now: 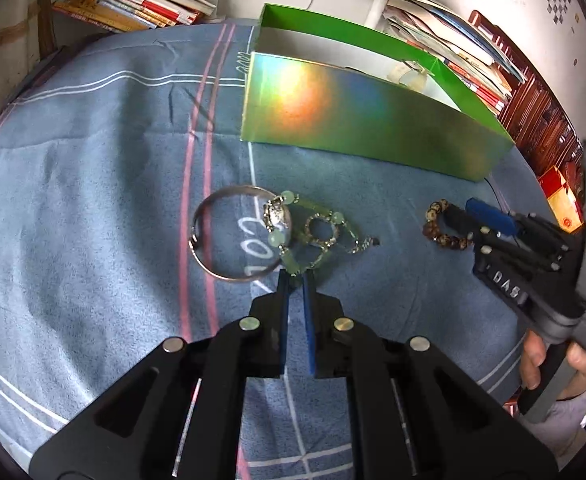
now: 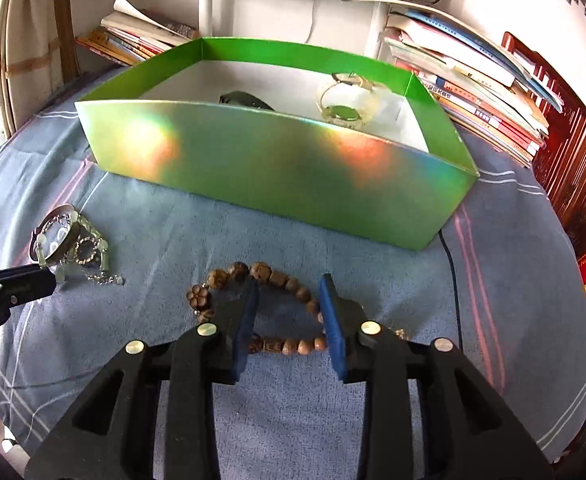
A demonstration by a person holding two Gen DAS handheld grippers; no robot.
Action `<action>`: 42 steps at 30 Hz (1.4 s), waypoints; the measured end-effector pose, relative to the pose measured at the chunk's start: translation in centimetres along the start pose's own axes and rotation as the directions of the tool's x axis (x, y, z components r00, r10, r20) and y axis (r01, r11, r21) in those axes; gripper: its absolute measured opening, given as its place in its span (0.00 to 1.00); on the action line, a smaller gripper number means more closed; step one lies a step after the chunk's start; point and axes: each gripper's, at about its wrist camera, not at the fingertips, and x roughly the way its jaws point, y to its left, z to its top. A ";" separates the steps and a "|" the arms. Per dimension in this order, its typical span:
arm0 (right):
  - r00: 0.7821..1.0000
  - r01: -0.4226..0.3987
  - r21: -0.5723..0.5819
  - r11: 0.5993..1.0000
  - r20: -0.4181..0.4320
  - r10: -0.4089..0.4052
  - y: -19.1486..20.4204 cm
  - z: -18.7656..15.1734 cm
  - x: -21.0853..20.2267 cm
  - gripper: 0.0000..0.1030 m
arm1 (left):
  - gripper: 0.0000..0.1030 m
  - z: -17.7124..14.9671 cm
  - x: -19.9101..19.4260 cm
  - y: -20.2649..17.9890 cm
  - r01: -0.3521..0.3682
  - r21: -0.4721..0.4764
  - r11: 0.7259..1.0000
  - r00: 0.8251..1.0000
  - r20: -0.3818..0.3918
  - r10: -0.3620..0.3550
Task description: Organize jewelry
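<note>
Now the left gripper (image 1: 294,278) pinches the jade bracelet (image 1: 289,265); the right gripper (image 2: 289,292), part-open, straddles the wooden bead bracelet (image 2: 261,272). Next, lift both into the green box (image 2: 253,168) at the bedspread's (image 1: 93,160) far edge.

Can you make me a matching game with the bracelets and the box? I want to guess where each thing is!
1. jade bracelet
2. wooden bead bracelet
3. silver bangle
4. green box

A. between the right gripper's open blue fingers
B. lying free on the blue cloth
C. pinched by the left gripper
D. holding a watch

Pairs: 1-C, 2-A, 3-B, 4-D
</note>
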 end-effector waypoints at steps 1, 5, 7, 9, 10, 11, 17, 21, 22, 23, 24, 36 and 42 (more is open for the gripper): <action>1.000 -0.001 0.002 1.000 0.001 0.001 0.0 -0.1 -0.1 0.33 | 0.11 0.1 0.0 0.1 0.005 -0.009 1.000 1.000 -0.002 -0.005; 1.000 0.007 0.002 1.000 0.002 -0.007 -0.2 -0.2 -0.3 0.34 | 0.39 0.6 0.2 -0.4 0.055 -0.022 0.998 0.998 -0.006 -0.055; 1.000 -0.002 0.013 1.000 0.007 0.002 -0.5 0.0 -0.1 0.35 | 0.41 1.0 0.5 -0.7 0.058 -0.031 0.998 0.998 0.002 -0.058; 1.000 -0.005 0.017 1.000 0.008 0.004 -0.7 0.2 0.2 0.35 | 0.27 1.4 1.0 -0.7 0.052 -0.046 0.998 0.999 -0.001 -0.052; 1.000 -0.001 0.014 1.000 0.011 0.001 -0.6 0.3 0.3 0.35 | 0.22 1.5 1.1 -0.6 0.040 -0.051 0.998 0.999 0.001 -0.040; 1.000 0.001 0.010 1.000 0.013 -0.001 -0.5 0.3 0.4 0.33 | 0.14 1.7 1.3 -0.6 0.033 -0.051 0.998 0.999 0.000 -0.033; 0.999 -0.038 0.001 0.999 0.015 0.038 0.0 -0.3 0.0 0.08 | 0.08 1.6 1.3 -1.1 0.015 -0.020 1.000 1.000 0.016 -0.015; 0.997 -0.060 0.011 0.998 0.039 0.060 -0.3 -0.7 -1.3 0.08 | 0.08 1.3 -0.2 -2.0 -0.006 0.021 1.000 0.998 0.059 0.004; 0.996 -0.066 0.018 0.998 0.054 0.064 -0.5 -0.7 -2.0 0.08 | 0.08 1.3 -0.8 -2.2 -0.006 0.032 0.999 0.997 0.073 0.004; 0.995 -0.071 0.027 0.997 0.071 0.069 -0.8 -0.6 -2.7 0.08 | 0.08 1.4 -1.4 -2.4 -0.003 0.040 0.999 0.996 0.087 0.000; 0.994 -0.073 0.032 0.997 0.087 0.069 -0.9 -0.5 -3.3 0.08 | 0.08 1.4 -2.1 -2.7 0.000 0.051 0.999 0.994 0.105 -0.006; 0.961 -0.059 0.028 0.998 0.271 0.049 -1.8 2.5 -9.9 0.08 | 0.01 4.6 -7.9 -5.2 0.045 0.151 0.987 0.970 0.232 -0.079; 0.962 -0.064 0.019 0.998 0.269 0.057 -1.7 2.5 -10.1 0.08 | 0.01 4.9 -8.3 -6.1 0.035 0.184 0.982 0.972 0.221 -0.076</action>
